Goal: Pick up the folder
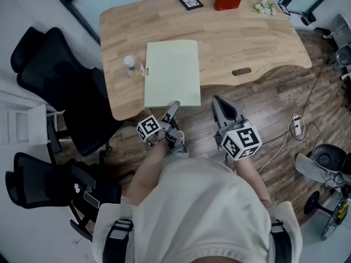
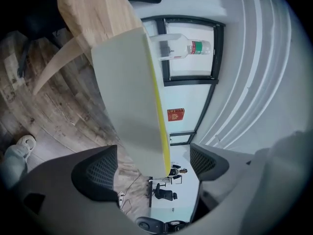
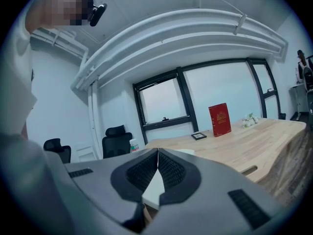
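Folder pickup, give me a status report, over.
Left gripper open, folder edge between its jaws, not clamped. Right gripper shut, empty. Folder flat on the desk, near edge overhanging. Bottle beside it, clear of the grab.

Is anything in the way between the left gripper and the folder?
No, that stretch is bare. The left gripper view shows the folder's near edge already reaching in between the open jaws of the left gripper, not clamped.

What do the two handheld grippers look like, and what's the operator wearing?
The left gripper and right gripper have grey bodies, tapered grey jaws and black mesh-textured pads. Each carries a white cube with black square markers. The person wears a pale top with dark shoulder straps.
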### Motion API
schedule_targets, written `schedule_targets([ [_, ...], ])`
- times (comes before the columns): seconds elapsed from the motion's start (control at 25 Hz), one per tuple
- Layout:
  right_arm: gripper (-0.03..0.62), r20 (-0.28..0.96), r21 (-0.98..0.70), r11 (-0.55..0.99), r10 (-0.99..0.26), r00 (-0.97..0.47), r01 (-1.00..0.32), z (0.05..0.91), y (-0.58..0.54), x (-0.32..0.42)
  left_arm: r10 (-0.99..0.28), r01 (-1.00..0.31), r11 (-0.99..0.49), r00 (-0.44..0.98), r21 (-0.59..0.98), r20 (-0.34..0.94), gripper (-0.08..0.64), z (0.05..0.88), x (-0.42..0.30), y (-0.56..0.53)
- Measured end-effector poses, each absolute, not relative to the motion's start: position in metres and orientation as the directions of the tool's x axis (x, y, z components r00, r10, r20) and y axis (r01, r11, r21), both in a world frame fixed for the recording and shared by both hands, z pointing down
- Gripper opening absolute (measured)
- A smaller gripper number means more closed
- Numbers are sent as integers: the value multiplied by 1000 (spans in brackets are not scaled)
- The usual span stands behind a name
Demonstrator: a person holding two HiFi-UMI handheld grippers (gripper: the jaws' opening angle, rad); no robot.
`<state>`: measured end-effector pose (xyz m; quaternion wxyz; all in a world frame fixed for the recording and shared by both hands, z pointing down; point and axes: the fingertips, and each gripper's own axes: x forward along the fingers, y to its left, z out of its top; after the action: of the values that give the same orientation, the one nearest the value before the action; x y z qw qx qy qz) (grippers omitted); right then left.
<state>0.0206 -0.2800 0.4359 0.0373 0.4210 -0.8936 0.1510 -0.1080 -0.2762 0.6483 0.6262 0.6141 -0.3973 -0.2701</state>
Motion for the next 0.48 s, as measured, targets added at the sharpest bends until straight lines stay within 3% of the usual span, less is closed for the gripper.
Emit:
schedule_targets([
  [0.48, 18, 212, -233, 587, -747, -630, -775, 439, -291, 21, -833, -87, 134, 529, 987, 160, 446, 657, -99, -310],
])
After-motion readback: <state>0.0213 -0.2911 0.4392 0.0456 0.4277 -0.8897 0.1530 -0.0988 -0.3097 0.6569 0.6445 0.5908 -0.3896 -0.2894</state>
